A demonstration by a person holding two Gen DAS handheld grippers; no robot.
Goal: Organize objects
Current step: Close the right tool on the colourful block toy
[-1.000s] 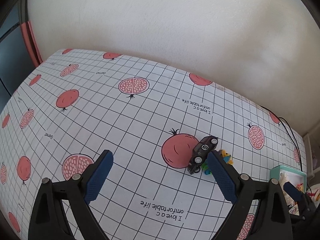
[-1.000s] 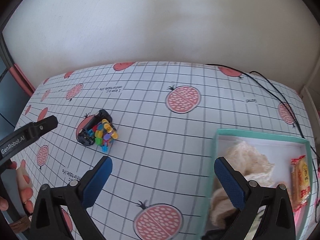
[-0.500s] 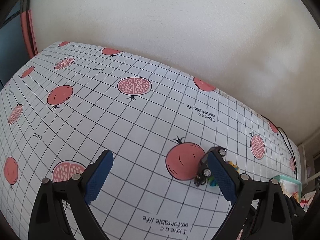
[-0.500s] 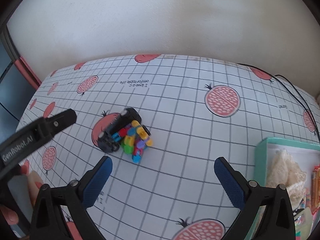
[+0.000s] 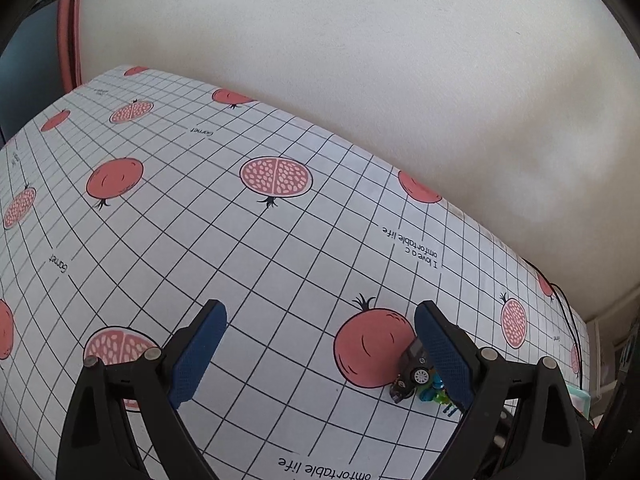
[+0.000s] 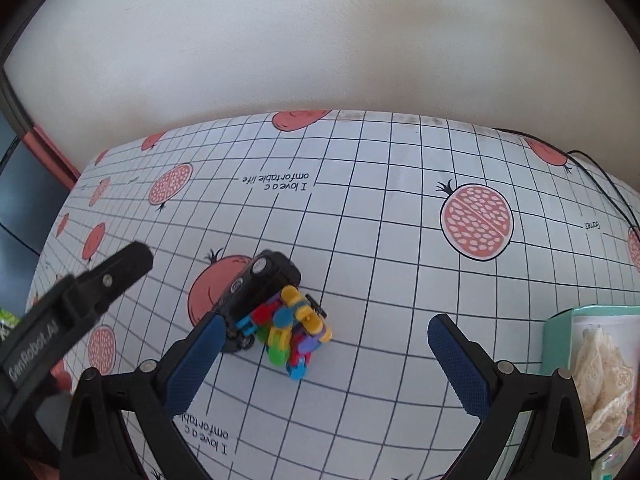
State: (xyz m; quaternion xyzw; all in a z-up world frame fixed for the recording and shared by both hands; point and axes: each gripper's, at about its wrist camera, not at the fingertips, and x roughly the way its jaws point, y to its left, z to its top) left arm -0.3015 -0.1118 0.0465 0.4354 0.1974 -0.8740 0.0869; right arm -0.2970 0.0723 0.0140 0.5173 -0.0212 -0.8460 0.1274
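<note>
A black toy car (image 6: 258, 286) lies on the pomegranate-print tablecloth, touching a cluster of colourful plastic blocks (image 6: 294, 330). My right gripper (image 6: 322, 354) is open above the cloth, and both toys sit just ahead between its blue pads, closer to the left one. In the left wrist view the car (image 5: 412, 370) and a bit of the blocks (image 5: 434, 392) peek out beside the right pad; most of the blocks are hidden behind it. My left gripper (image 5: 320, 350) is open and holds nothing. Its black body (image 6: 80, 300) shows at the left of the right wrist view.
A teal box (image 6: 558, 344) holding a cream lace cloth (image 6: 600, 376) stands at the right edge of the table. A black cable (image 6: 600, 172) runs along the far right corner. A white wall backs the table. The cloth (image 5: 200, 220) stretches left and far.
My right gripper has swung left from the teal box and closed in on the car and blocks, which now sit between its pads. The left gripper has drifted left, putting the toys behind its right pad.
</note>
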